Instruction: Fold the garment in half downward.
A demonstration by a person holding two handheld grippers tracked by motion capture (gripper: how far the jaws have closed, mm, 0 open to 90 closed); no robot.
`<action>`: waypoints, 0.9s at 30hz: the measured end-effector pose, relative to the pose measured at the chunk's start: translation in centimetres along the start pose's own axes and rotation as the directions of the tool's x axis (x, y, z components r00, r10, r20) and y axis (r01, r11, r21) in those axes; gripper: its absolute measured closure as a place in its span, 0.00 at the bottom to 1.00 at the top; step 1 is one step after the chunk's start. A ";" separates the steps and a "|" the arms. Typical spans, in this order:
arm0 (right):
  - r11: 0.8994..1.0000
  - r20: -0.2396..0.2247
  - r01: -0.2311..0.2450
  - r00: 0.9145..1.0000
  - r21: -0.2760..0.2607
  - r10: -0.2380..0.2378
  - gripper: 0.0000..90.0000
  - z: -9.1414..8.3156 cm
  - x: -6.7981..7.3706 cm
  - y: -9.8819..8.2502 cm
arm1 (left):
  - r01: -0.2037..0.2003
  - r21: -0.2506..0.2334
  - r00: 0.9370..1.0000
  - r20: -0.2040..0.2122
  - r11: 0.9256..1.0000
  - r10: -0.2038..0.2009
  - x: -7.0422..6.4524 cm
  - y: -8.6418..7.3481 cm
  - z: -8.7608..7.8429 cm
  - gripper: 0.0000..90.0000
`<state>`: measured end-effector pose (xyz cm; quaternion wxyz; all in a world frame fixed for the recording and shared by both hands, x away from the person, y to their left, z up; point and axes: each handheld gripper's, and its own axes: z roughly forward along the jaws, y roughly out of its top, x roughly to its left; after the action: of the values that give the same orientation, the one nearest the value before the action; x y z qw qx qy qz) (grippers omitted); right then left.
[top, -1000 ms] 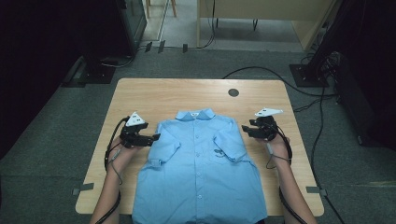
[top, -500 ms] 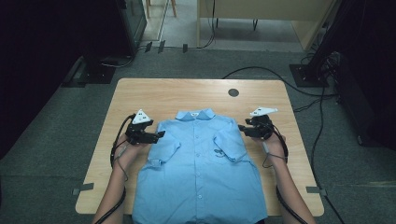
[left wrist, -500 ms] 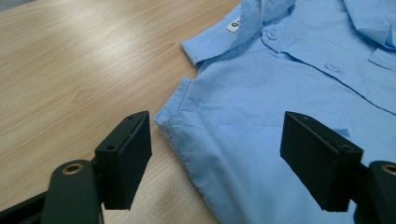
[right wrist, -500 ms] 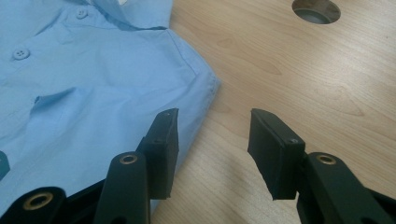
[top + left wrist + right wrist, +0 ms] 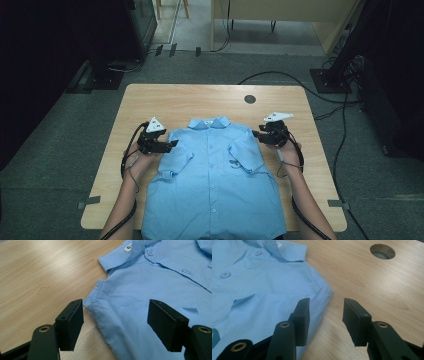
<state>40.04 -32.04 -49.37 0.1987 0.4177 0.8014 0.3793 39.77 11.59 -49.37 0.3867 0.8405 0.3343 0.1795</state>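
Shirt (image 5: 212, 175) lies lengthwise, collar toward frame top; both grippers' fingers (image 5: 71, 323) (image 5: 303, 320), just closing, straddle its shoulders ungripped.

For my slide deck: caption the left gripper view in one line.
Open left claw straddling the shoulder edge of a light blue shirt laid flat on a wooden table.

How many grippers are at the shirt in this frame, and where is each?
2. The left gripper is at the shirt's left shoulder, the right gripper at its right shoulder. Both have open jaws that have just been closing, straddling the shoulder edges without pressing on the cloth.
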 end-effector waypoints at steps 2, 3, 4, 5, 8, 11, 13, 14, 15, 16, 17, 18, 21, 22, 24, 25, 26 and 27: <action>1.000 0.000 -0.001 1.000 -0.002 0.001 0.65 0.1 0.0 0.0 | 0.008 0.002 1.000 -0.001 1.000 -0.008 -0.1 0.0 0.2 0.33; 1.000 -0.014 -0.013 1.000 -0.006 0.013 0.65 0.4 0.1 0.0 | 0.008 0.002 1.000 -0.001 1.000 -0.008 -0.1 0.0 0.2 0.33; 1.000 -0.017 -0.014 1.000 -0.006 0.014 0.65 0.5 0.1 0.0 | 0.015 0.004 1.000 0.000 1.000 -0.015 -0.2 0.1 0.3 0.33; 1.000 -0.017 -0.014 1.000 -0.006 0.014 0.65 0.5 0.1 0.0 | 0.015 0.004 1.000 0.000 1.000 -0.015 -0.2 0.1 0.3 0.33; 1.000 -0.023 -0.021 1.000 -0.006 0.021 0.65 0.8 0.3 0.3 | 0.006 0.008 1.000 -0.003 1.000 -0.006 -0.3 0.3 0.7 0.33; 1.000 -0.022 -0.024 0.999 -0.008 0.024 0.65 0.9 0.3 0.5 | 0.006 0.007 1.000 -0.006 1.000 -0.006 -0.3 0.5 0.9 0.33; 1.000 -0.023 -0.028 0.999 -0.011 0.028 0.65 1.0 0.4 0.6 | 0.002 0.013 1.000 -0.007 1.000 -0.002 -0.2 0.5 1.0 0.33; 1.000 -0.022 -0.028 0.999 -0.009 0.027 0.66 1.1 0.4 0.7 | 0.018 0.012 1.000 -0.008 1.000 -0.018 -0.1 0.4 1.2 0.33; 1.000 -0.022 -0.028 0.999 -0.009 0.027 0.66 1.1 0.4 0.7 | 0.018 0.012 1.000 -0.008 1.000 -0.018 -0.1 0.4 1.2 0.33; 1.000 -0.025 -0.028 0.999 0.000 0.028 0.66 1.6 0.6 0.8 | 0.018 0.012 1.000 -0.008 1.000 -0.018 -0.1 0.4 1.2 0.33; 1.000 -0.025 -0.028 0.999 0.000 0.028 0.66 1.6 0.6 0.8 | 0.018 0.012 1.000 -0.008 1.000 -0.018 -0.1 0.4 1.2 0.33; 1.000 -0.025 -0.028 0.999 0.000 0.028 0.66 1.6 0.6 0.8 | 0.021 0.011 1.000 -0.008 1.000 -0.021 -0.1 0.3 1.2 0.33; 0.999 -0.046 -0.044 0.998 0.010 0.045 0.65 2.1 0.6 0.7 | 0.029 0.017 0.999 -0.014 0.999 -0.029 -0.1 0.2 1.6 0.34; 0.999 -0.047 -0.049 0.998 0.013 0.049 0.66 2.3 0.6 0.7 | 0.028 0.023 1.000 -0.013 0.999 -0.027 -0.1 0.2 1.7 0.35; 0.999 -0.046 -0.048 0.998 0.020 0.049 0.66 2.5 0.7 0.8 | 0.024 0.030 1.000 -0.020 0.999 -0.023 -0.1 0.1 2.0 0.39; 0.998 -0.033 -0.047 0.998 0.035 0.048 0.67 2.8 0.7 0.8 | 0.022 0.041 0.999 -0.032 0.999 -0.021 -0.1 0.0 2.2 0.39; 0.998 -0.033 -0.047 0.998 0.035 0.048 0.67 2.8 0.7 0.8 | 0.022 0.041 0.999 -0.032 0.999 -0.021 -0.1 0.0 2.2 0.46; 0.997 -0.030 -0.054 0.998 0.057 0.056 0.67 3.4 0.6 0.6 | 0.022 0.041 0.999 -0.032 0.999 -0.021 -0.1 0.0 2.2 0.46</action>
<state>42.12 -29.80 -51.04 0.1639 0.4389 0.8029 0.3686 40.97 10.37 -50.76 0.3657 0.8418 0.3532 0.1815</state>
